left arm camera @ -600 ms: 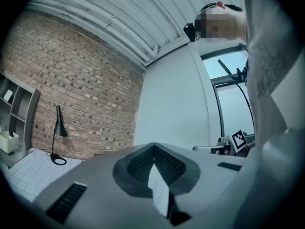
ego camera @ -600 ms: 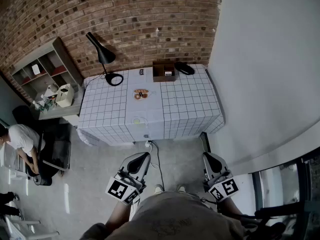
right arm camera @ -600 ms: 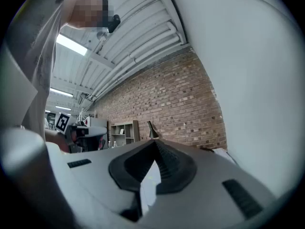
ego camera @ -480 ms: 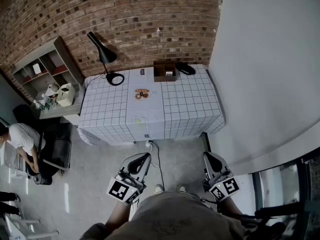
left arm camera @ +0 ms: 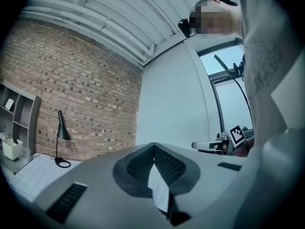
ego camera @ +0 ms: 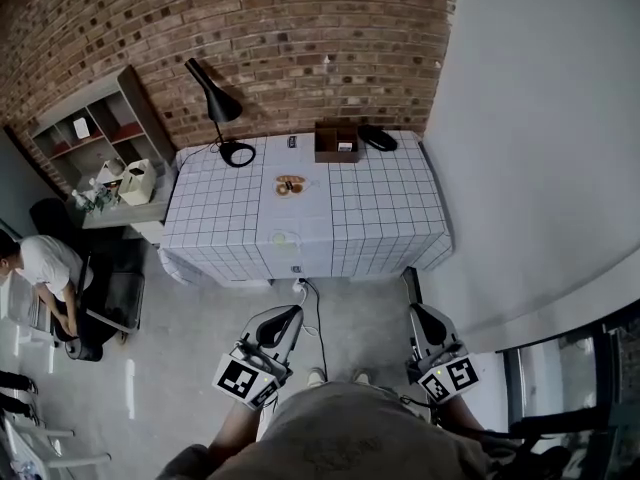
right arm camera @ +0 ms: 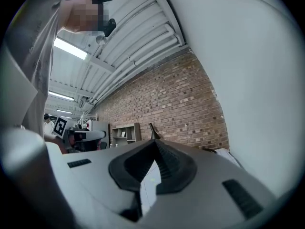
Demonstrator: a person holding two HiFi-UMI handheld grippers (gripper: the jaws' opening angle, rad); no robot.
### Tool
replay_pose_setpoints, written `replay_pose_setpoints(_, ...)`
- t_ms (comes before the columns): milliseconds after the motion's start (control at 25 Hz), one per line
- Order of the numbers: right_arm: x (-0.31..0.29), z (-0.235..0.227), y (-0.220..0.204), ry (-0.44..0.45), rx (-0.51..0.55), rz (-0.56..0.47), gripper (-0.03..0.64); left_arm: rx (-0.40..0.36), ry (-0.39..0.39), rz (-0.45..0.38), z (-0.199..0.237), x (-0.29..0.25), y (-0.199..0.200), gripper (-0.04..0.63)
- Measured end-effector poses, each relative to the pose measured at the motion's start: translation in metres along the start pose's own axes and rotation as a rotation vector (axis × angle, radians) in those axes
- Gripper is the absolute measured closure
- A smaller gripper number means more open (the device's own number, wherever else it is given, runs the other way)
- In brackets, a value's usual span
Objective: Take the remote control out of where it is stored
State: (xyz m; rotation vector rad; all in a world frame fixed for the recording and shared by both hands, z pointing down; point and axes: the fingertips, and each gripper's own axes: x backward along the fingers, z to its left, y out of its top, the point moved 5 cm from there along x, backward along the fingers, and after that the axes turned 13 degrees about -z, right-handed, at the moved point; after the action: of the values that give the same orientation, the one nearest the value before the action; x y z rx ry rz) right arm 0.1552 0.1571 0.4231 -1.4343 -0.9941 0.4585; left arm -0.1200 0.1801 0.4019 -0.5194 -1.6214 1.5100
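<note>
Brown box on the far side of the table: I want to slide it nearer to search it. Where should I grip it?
Probably its near wall's rim, from above on your side: the brown box is open-topped, stands near the brick wall, and a black object crowds its right.

red brick wall [ego camera: 250,38] behind, plain white wall [ego camera: 540,118] at right. grey floor [ego camera: 190,333]. grid-patterned tabletop [ego camera: 380,208] against the brick; open shelf unit [ego camera: 95,133] to its left.
</note>
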Motion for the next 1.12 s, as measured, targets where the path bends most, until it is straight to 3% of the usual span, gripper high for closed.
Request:
replay_pose_setpoints(120,-0.006,0.007,0.013,0.011,0.026,0.009,0.604,0.018,0.010,0.014,0.005,0.003,0.010,0.591)
replay_pose_setpoints(200,-0.010,0.012,0.021,0.017,0.050,0.016,0.604,-0.013,-0.016,-0.012,0.003,-0.005,0.029,0.591)
replay_pose_setpoints(320,0.003,0.000,0.008,0.022,0.068,0.011,0.604,-0.062,-0.046,-0.027,-0.006,-0.009,0.017,0.591)
replay_pose_setpoints(560,0.009,-0.007,0.004,0.006,0.093,0.027,0.604,-0.028,-0.054,-0.028,-0.009,-0.017,0.007,0.591)
replay_pose_setpoints(760,0.015,-0.013,-0.002,-0.012,0.111,0.038,0.604,-0.017,-0.106,-0.020,-0.018,-0.024,-0.002,0.591)
replay_pose_setpoints(960,0.013,-0.013,-0.003,-0.014,0.120,0.038,0.604,0.039,-0.114,-0.026,-0.018,-0.028,-0.002,0.591)
replay_pose_setpoints(1120,0.014,-0.013,-0.004,-0.008,0.215,0.047,0.604,-0.051,-0.127,-0.008,-0.018,-0.032,0.002,0.591)
